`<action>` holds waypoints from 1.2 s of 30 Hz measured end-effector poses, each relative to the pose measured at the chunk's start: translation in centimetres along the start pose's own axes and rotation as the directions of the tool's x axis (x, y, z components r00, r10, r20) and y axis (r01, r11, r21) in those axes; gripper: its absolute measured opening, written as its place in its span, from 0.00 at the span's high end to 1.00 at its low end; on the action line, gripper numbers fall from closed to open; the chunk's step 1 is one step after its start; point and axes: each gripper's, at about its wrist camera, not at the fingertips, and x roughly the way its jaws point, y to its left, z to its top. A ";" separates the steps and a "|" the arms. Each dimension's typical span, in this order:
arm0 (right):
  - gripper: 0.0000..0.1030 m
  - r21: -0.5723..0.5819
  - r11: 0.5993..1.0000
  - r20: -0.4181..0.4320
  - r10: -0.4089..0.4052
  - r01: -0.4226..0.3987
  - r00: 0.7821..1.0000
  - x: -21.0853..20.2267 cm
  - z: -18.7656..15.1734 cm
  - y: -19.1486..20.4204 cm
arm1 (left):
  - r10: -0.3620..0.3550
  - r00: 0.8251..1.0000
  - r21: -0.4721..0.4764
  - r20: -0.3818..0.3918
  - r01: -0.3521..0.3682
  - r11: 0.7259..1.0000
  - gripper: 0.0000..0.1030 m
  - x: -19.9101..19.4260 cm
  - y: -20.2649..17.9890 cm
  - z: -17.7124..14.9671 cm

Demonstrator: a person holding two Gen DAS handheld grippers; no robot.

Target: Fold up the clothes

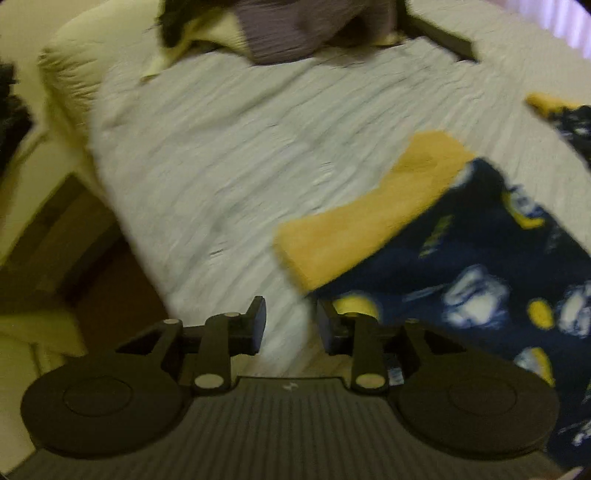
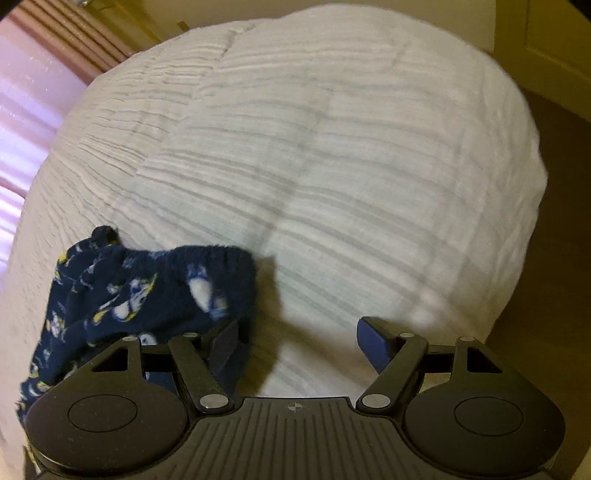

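My left gripper [image 1: 291,325] hangs slightly apart over the bedspread [image 1: 221,166], empty, beside the navy pyjamas [image 1: 480,266]. My right gripper [image 2: 297,343] gapes wide, empty.

L wrist view: white bedspread [image 1: 229,155] bare across centre and upper left, free to pass. Navy fleece garment [image 1: 461,266] w/ yellow cuff blocks lower right; grey cloth pile [image 1: 295,29] at top. R wrist view: bedspread open centre/right, garment bunched lower left.
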 end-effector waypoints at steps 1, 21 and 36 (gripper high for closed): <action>0.28 -0.014 1.000 0.009 -0.006 0.007 1.000 -0.3 0.2 0.0 | 0.015 1.000 -0.003 0.005 -0.015 1.000 0.76 -0.7 0.1 0.1; 0.28 -0.118 0.918 -0.140 0.361 -0.377 0.922 12.3 8.8 18.5 | -0.546 0.838 0.290 -0.027 0.529 0.798 0.76 -6.3 -23.1 5.8; 0.86 -0.173 0.946 -0.092 0.262 -0.275 0.961 18.6 9.8 24.1 | -0.612 0.791 -0.041 0.011 0.612 0.790 0.54 2.1 -28.7 17.2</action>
